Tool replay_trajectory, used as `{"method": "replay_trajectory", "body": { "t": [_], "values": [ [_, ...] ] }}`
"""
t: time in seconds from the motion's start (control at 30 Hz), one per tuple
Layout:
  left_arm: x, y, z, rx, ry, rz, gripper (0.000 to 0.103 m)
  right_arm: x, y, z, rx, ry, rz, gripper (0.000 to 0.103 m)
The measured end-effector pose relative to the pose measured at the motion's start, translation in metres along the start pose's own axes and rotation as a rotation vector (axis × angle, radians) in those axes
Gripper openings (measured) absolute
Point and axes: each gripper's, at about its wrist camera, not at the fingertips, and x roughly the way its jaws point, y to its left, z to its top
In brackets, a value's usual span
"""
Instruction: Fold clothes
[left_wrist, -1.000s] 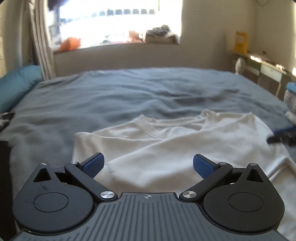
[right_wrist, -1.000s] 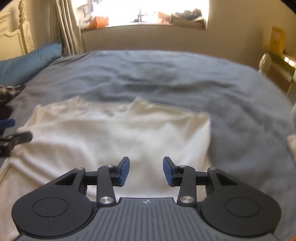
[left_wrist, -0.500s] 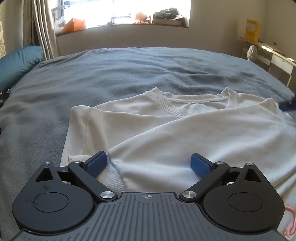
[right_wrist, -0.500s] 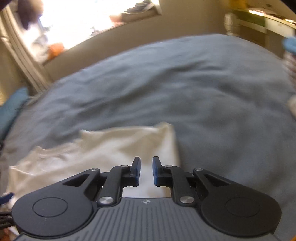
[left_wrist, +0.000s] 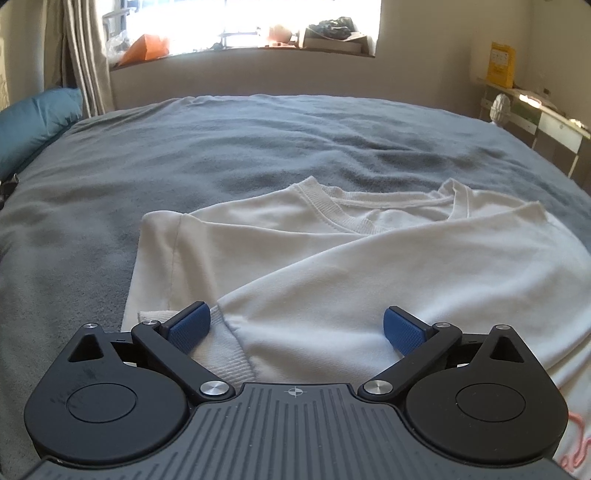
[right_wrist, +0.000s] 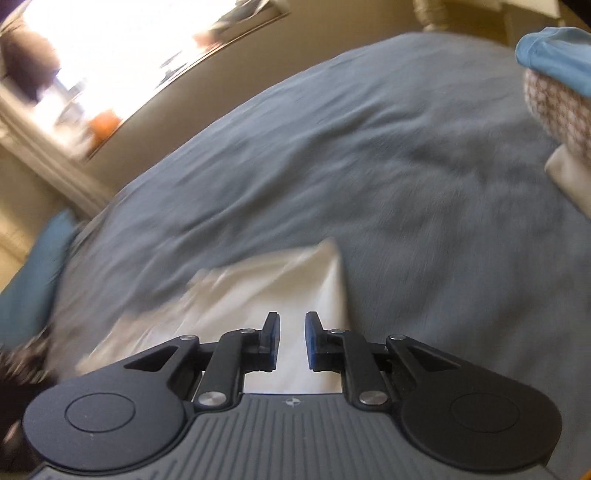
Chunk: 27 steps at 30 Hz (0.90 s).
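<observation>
White sweatshirt (left_wrist: 332, 266) lies flat on the grey blanket (left_wrist: 258, 147), one sleeve folded across its chest, its left edge well short of the blanket's broad bare stretch. Left gripper (left_wrist: 295, 326) hovers spread wide over the ribbed cuff (left_wrist: 225, 354), gripping nothing. Right gripper (right_wrist: 291, 339) shows a narrow gap, nothing pinched. No readable writing; pink print (left_wrist: 578, 435) illegible.
</observation>
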Motion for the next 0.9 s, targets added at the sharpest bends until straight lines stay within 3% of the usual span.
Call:
{"method": "replay_trajectory", "body": {
  "t": [0.07, 0.3, 0.37, 0.43, 0.5, 0.6, 0.77, 0.9],
  "values": [
    [-0.004, 0.002, 0.002, -0.018, 0.0, -0.003, 0.101, -0.024, 0.004, -0.016, -0.028, 0.037, 0.04, 0.018],
    [-0.021, -0.003, -0.003, 0.003, 0.015, -0.009, 0.101, -0.003, 0.001, -0.062, -0.13, 0.112, -0.028, 0.018],
    [-0.021, -0.007, -0.007, 0.029, 0.026, 0.013, 0.101, 0.01, -0.012, -0.069, -0.107, 0.134, -0.113, 0.018],
    [-0.026, -0.004, -0.007, 0.023, 0.021, 0.023, 0.101, 0.007, -0.021, -0.071, -0.076, 0.111, -0.152, 0.018],
    [-0.032, -0.003, -0.007, 0.018, 0.015, 0.02, 0.101, -0.005, -0.021, -0.072, -0.065, 0.083, -0.121, 0.018],
    [-0.037, -0.006, -0.01, 0.037, 0.019, 0.024, 0.101, -0.014, 0.004, -0.082, -0.211, 0.067, -0.095, 0.018],
    [-0.029, -0.017, -0.022, 0.1, 0.048, 0.073, 0.101, -0.005, 0.049, -0.117, -0.609, 0.008, -0.237, 0.018],
    [-0.03, -0.015, -0.026, 0.098, 0.048, 0.083, 0.101, -0.008, 0.055, -0.109, -0.592, -0.047, -0.226, 0.018]
  ]
}}
